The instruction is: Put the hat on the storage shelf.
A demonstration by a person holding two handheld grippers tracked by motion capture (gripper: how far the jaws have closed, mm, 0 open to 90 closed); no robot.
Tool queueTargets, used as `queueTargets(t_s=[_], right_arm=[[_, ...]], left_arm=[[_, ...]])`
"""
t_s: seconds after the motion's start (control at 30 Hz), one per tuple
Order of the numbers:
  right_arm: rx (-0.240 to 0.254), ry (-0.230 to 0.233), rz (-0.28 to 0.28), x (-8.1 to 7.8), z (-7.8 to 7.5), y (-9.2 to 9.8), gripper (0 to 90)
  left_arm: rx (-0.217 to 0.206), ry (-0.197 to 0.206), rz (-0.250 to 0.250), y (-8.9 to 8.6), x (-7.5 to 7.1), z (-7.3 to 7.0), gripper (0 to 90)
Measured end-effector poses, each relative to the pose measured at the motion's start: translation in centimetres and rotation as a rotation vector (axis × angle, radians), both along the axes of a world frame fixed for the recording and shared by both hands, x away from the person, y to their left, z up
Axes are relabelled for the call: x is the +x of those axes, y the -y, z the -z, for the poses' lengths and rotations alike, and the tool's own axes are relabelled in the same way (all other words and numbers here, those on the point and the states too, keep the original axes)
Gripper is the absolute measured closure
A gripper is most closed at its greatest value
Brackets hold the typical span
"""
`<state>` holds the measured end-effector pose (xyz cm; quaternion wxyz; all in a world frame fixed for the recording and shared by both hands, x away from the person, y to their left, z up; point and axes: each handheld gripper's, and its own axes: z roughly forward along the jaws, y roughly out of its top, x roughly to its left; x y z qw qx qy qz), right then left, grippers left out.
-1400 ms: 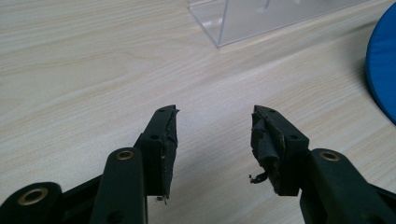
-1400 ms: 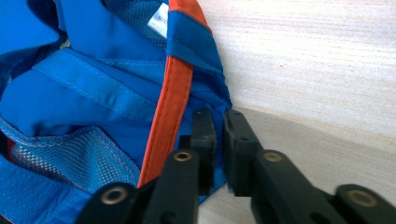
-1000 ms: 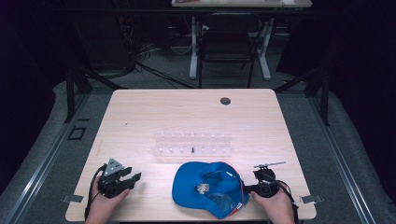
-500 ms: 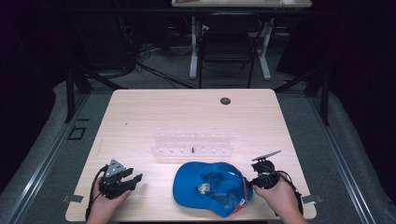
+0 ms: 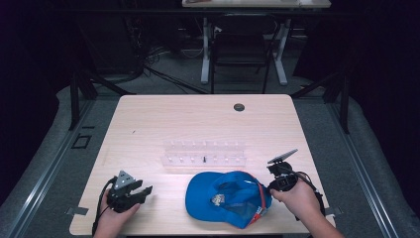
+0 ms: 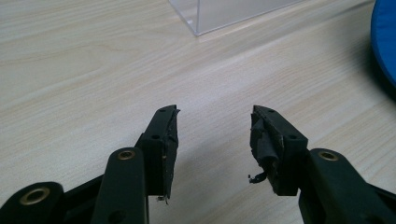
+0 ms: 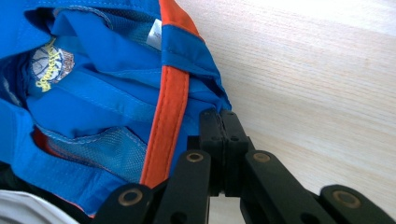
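A blue cap (image 5: 223, 198) with orange trim lies upside down near the table's front edge, its inside and a label showing (image 7: 93, 102). My right gripper (image 5: 270, 190) is at the cap's right side, jaws pressed together (image 7: 222, 114) on the edge of the blue fabric beside the orange band. My left gripper (image 5: 144, 192) rests low over the wood at the front left, well apart from the cap. Its jaws stand open (image 6: 215, 116) with nothing between them; the cap's rim (image 6: 385, 42) shows at the far right of that view.
A clear plastic rack (image 5: 204, 153) with several slots stands mid-table behind the cap; its corner (image 6: 224, 11) is ahead of the left gripper. A small black disc (image 5: 239, 107) is set in the wooden table (image 5: 148, 124) near its far edge. Chairs and desk legs stand beyond.
My right gripper has risen and tilted, its grey top plate now higher, and the cap's right side has come up with it. The left gripper has stayed put.
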<state>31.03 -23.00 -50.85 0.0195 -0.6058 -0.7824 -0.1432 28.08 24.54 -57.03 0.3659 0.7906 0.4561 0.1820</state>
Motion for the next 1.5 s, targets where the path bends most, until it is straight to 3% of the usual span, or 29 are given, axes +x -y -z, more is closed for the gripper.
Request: queueTargets(t_s=[0.1, 0.23, 0.3, 0.37, 0.43, 0.5, 0.6, 0.67, 1.13, 1.17, 1.37, 1.43, 1.5], right_arm=[[-0.032, -0.009, -0.009, 0.1, -0.6, 0.0, 90.0], [0.006, -0.019, 0.029, 0.4, -1.3, 0.4, 90.0], [0.005, -0.04, 0.021, 0.7, -1.9, 0.7, 90.0], [0.014, -0.027, 0.042, 0.8, -2.5, 0.8, 90.0], [0.014, -0.034, 0.032, 0.9, -3.3, 0.9, 90.0], [0.045, -0.036, 0.041, 1.0, -4.5, 1.1, 90.0], [0.036, -0.051, 0.017, 1.1, -5.4, 1.1, 90.0], [0.048, -0.038, 0.024, 1.1, -6.1, 1.2, 90.0], [0.158, -0.053, 0.065, 1.6, -8.9, 1.2, 90.0], [0.187, -0.058, 0.076, 1.6, -9.2, 1.1, 90.0], [0.241, -0.082, 0.073, 1.6, -10.2, 1.3, 90.0], [0.293, -0.087, 0.09, 1.6, -10.7, 1.4, 90.0], [0.307, -0.096, 0.08, 1.6, -10.8, 1.5, 90.0]], left_arm=[[0.006, -0.003, -0.001, -0.1, 0.0, 0.0, 51.6], [-0.001, -0.007, -0.008, -0.2, 0.0, 0.1, 51.7], [0.003, -0.001, -0.007, -0.3, 0.0, 0.1, 51.7], [0.0, 0.0, -0.01, -0.3, -0.1, 0.1, 51.7], [0.0, 0.0, -0.01, -0.3, -0.1, 0.0, 51.8], [0.001, -0.001, -0.009, -0.2, -0.1, 0.0, 51.8], [0.0, 0.001, -0.01, -0.2, -0.1, 0.1, 51.8], [0.004, 0.0, -0.01, -0.1, -0.1, 0.1, 51.8], [0.008, 0.0, -0.01, -0.2, -0.2, 0.1, 51.8], [0.006, -0.001, -0.012, -0.2, -0.2, 0.1, 51.8], [0.005, 0.002, -0.008, -0.2, -0.1, 0.2, 51.8], [0.009, 0.0, -0.007, -0.1, -0.2, 0.1, 51.5], [0.008, 0.0, -0.007, -0.1, -0.2, 0.2, 51.4]])
